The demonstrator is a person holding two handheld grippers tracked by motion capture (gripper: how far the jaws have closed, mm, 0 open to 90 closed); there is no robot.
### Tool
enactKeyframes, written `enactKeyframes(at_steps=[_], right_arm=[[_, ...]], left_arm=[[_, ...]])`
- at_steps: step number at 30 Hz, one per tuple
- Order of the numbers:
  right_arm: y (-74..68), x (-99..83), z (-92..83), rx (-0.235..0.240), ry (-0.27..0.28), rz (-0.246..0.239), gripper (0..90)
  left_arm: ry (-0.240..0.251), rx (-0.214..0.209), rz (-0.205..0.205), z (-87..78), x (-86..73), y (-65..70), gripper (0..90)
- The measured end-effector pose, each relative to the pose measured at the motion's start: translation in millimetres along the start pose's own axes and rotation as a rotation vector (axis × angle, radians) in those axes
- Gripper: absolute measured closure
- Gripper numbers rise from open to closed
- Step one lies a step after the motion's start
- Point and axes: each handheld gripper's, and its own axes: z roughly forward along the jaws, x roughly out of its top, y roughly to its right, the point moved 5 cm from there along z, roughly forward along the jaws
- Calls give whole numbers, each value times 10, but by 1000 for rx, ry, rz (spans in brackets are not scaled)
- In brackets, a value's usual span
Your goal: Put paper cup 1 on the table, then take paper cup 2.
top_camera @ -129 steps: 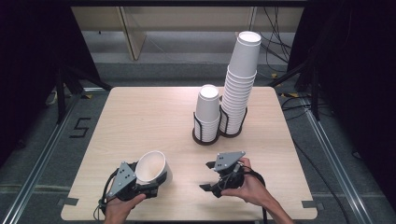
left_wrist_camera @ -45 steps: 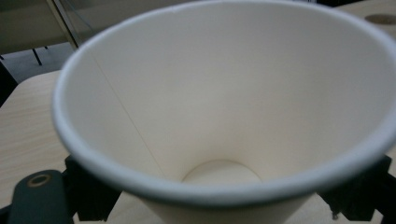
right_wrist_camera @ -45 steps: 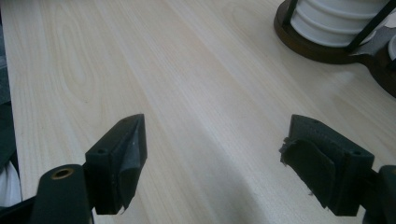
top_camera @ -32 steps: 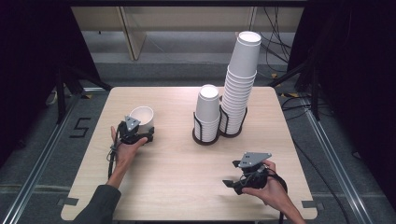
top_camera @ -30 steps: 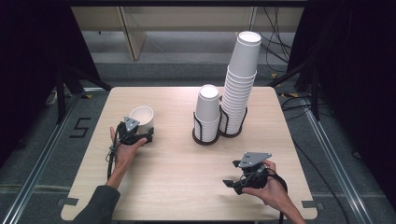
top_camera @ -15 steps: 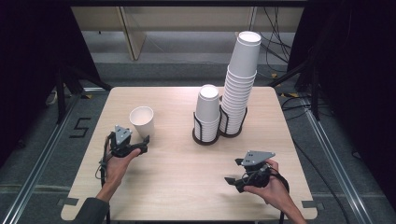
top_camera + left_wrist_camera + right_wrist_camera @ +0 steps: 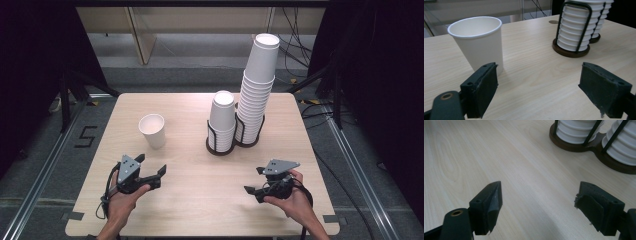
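A single white paper cup stands upright, mouth up, on the left half of the wooden table. In the left gripper view the cup is just beyond the left jaw, not between the jaws. My left gripper hovers near the front left, short of the cup, open and empty. My right gripper is at the front right, also open with nothing in it.
A dark twin cup holder sits at the table's middle back, with a short stack of white cups and a tall stack in it. Its base lies ahead of the right gripper. Dark floor and metal rails surround the table.
The left gripper held the cup tilted at the back left, set it upright, let go, and drew back toward the front edge. The right hand stayed put.
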Motion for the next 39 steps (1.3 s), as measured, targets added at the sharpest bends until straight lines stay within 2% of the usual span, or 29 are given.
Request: enactKeyframes(at_steps=[2, 5, 7, 9, 10, 12, 14, 15, 16, 17, 20, 23, 28, 29, 30, 31, 32, 36, 39], right_arm=[[-6, -13, -5, 5, -7, 16, 215], [25, -15, -6, -15, 7, -9, 215], [17, -19, -7, -10, 5, 12, 215], [20, -21, -6, -11, 3, 5, 214], [11, -28, -11, -10, -7, 18, 213], [16, -28, -9, -10, -4, 11, 213], [12, -34, -11, -8, -8, 25, 213], [18, -35, -10, -10, -7, 24, 213], [43, -29, -6, -18, 2, -7, 213], [27, -33, -9, -11, -4, 17, 213], [45, -32, 5, -1, -6, 14, 213], [57, -32, 0, -11, -4, 16, 212], [97, -7, -47, -37, 21, 44, 212], [111, 6, -56, -36, 25, 38, 212], [115, 22, -79, -50, 33, 62, 211], [144, 42, -93, -58, 44, 44, 211], [163, 69, -118, -60, 51, 55, 211], [238, 180, -226, -86, 86, 80, 210], [347, 304, -318, -122, 126, 62, 209]], left_arm=[[6, -15, -4, -39, -27, 58, 142], [10, -32, -2, -79, -87, 143, 142], [-10, -45, 15, -110, -140, 199, 142], [-21, -56, 23, -131, -199, 249, 143], [-24, -60, 22, -140, -223, 272, 143], [-20, -67, 17, -159, -255, 308, 143], [-16, -77, 12, -181, -269, 340, 143], [-22, -70, 18, -206, -276, 356, 143], [-11, -73, 19, -206, -283, 367, 143], [-23, -68, 24, -224, -296, 382, 143], [-26, -84, 23, -227, -354, 438, 143], [-43, -102, 34, -222, -407, 493, 142], [-54, -127, 54, -202, -475, 608, 143], [-71, -128, 60, -209, -487, 625, 143], [-72, -132, 63, -205, -493, 635, 143], [-64, -140, 58, -191, -503, 661, 143], [-78, -139, 68, -200, -509, 667, 143], [-72, -156, 72, -191, -523, 695, 142], [-68, -153, 65, -202, -518, 685, 143]])
